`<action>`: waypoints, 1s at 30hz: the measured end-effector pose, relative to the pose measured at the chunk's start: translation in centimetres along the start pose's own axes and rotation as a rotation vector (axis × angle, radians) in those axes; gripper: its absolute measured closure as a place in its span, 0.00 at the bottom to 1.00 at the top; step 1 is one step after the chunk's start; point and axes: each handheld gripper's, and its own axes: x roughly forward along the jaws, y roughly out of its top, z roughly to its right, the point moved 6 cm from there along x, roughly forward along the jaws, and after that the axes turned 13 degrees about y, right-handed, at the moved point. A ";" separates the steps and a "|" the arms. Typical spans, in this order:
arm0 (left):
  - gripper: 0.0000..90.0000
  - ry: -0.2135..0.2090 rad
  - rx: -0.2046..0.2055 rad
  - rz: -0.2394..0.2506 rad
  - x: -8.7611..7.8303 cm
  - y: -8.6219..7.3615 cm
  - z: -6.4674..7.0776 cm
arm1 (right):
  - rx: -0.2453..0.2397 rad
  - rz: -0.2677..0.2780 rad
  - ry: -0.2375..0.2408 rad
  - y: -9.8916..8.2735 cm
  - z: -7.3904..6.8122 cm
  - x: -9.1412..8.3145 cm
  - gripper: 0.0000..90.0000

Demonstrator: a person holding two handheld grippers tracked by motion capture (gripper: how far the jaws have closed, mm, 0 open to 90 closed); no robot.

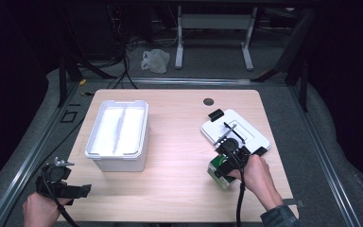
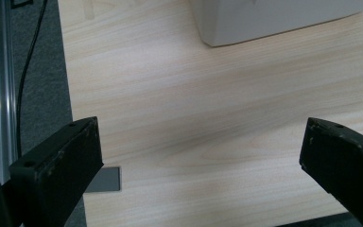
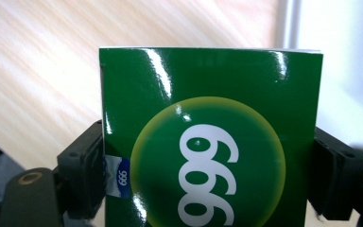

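High view: wooden table (image 1: 175,156), white bin (image 1: 118,134) left, white scale (image 1: 235,132) right. Right gripper (image 1: 223,166) clamps a green box (image 3: 208,142) near the front right edge, long axis along the jaws. Left gripper (image 2: 198,161) gapes empty over bare wood.

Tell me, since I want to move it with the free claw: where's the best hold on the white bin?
Probably the white bin's rim on a long side wall, coming down from above. It stands upright and open-topped, its body looks too wide for the claw, and the left claw is open with nothing in it.
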 end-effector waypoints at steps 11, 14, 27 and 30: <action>0.00 -0.005 0.017 0.000 0.3 0.7 0.5 | 0.135 0.004 -0.004 -5.9 3.9 -1.2 0.18; 0.00 -0.005 0.018 -0.001 0.4 0.9 0.5 | 0.189 -0.011 -0.020 -7.8 5.6 -1.2 0.18; 0.00 -0.008 0.020 0.010 0.4 1.5 0.6 | 0.244 -0.031 -0.018 -10.4 7.8 -0.3 0.18; 0.00 -0.009 0.020 0.009 0.4 1.5 0.6 | 0.257 -0.044 -0.033 -10.7 8.1 -0.1 0.17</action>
